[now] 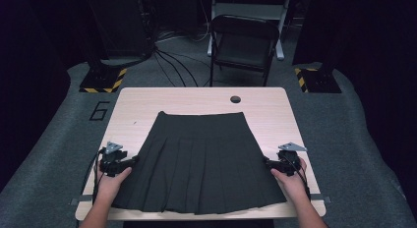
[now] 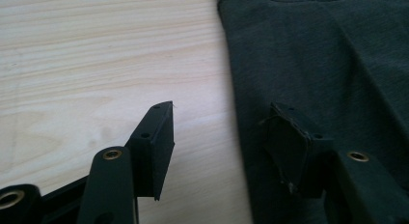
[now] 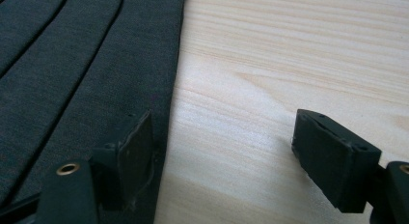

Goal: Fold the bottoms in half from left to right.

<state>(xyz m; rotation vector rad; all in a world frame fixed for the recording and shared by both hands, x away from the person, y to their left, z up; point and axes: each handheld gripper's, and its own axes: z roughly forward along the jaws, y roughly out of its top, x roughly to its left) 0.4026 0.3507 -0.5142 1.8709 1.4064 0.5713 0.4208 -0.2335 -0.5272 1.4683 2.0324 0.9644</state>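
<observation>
A dark pleated skirt (image 1: 196, 161) lies flat on the light wooden table (image 1: 206, 98), waistband at the far side, hem near the front edge. My left gripper (image 1: 134, 161) sits at the skirt's left edge, open, one jaw over bare wood and the other over the fabric (image 2: 328, 64). The left gripper (image 2: 219, 147) straddles that edge with nothing clamped. At the skirt's right edge my right gripper (image 1: 268, 163) is open too. Here the right gripper (image 3: 226, 156) has its left jaw over the skirt (image 3: 77, 79) and its right jaw over wood.
A round cable hole (image 1: 235, 99) is in the table near its far edge. Behind the table stands a folding chair (image 1: 244, 41), with cables on the grey floor. Black-and-yellow striped stand bases (image 1: 102, 80) flank the far corners.
</observation>
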